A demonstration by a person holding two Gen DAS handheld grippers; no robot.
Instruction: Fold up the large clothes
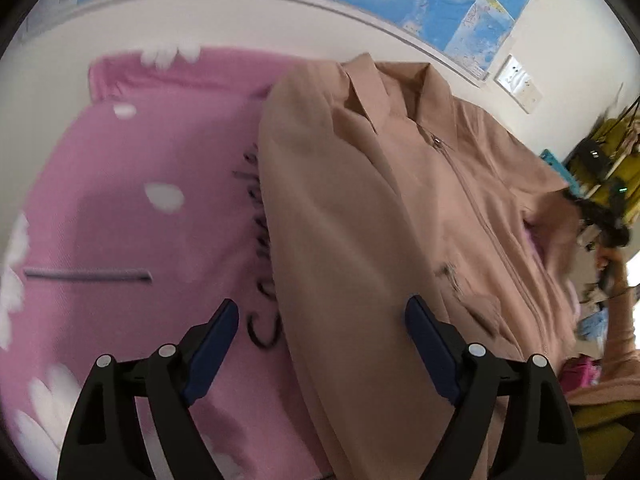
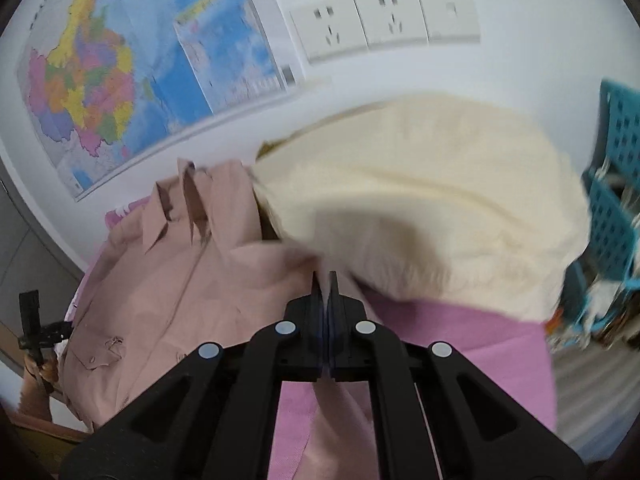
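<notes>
The left gripper (image 1: 320, 316) is hanging over the bed with its blue-padded fingers (image 1: 212, 344) spread wide and nothing pinched between them. Under the gap between them the near edge of the beige-pink jacket (image 1: 400, 200) is lying, zipped up, collar at the far end, spread over a pink sheet (image 1: 120, 200) with white petals and black script that the jacket is partly covering. The jacket's far-side sleeve is running off beyond the right finger, where everything is blurring into clutter I cannot make out.

The right gripper (image 2: 325, 280) is showing its jaws pressed together, and a fold of jacket (image 2: 180, 280) cloth is running up between the pads; the pinched bit itself is hiding behind the black fingers (image 2: 316, 292), but cloth is coming out below them too, so it looks clamped on the jacket. Just beyond and to the right of the fingertips a cream garment (image 2: 420, 200) is lying bunched, smeared by motion, its edges unclear. Left of the fingers the jacket's collar is sitting crumpled. At the right border a blue basket (image 2: 616, 200) is being cut off by the frame. On the wall behind, a map (image 2: 120, 60) and white sockets (image 2: 360, 20) are hanging
</notes>
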